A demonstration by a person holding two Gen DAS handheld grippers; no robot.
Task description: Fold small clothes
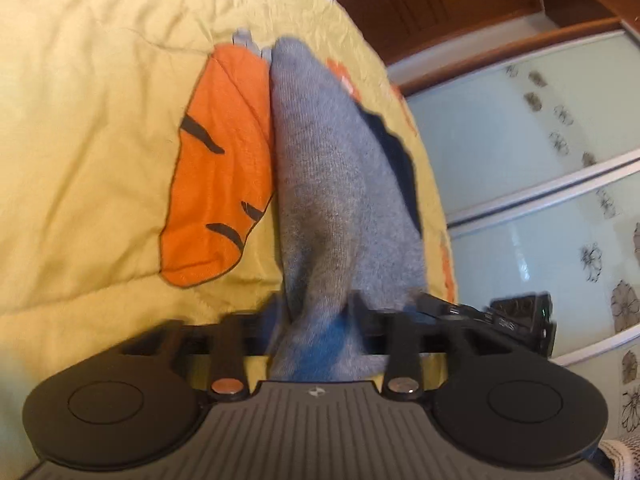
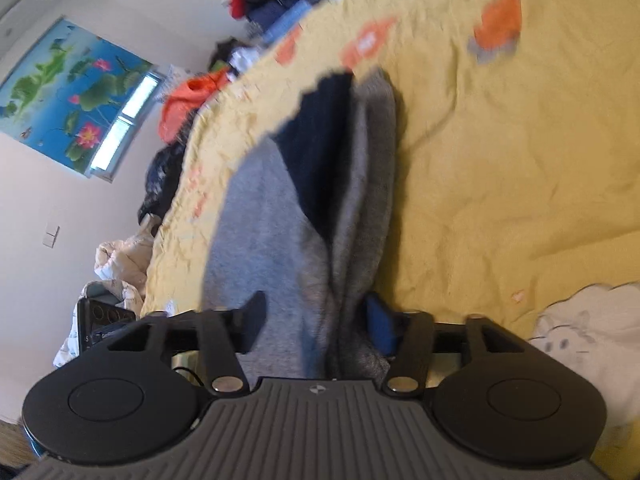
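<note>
Left tongs (image 1: 316, 316) and right tongs (image 2: 316, 320) both clenched on grey sock (image 1: 320, 168); long axis straight ahead, above yellow bed (image 1: 100, 120).

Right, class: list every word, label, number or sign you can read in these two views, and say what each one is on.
Nothing reads clearly.
Left view: the black device behind the sock carries pale lettering, too blurred and tilted to read.
Both views: a small round emblem on each tool's ribbed body, a symbol, no letters.
Right view: the black box at the left edge has round markings, too small to read.
</note>
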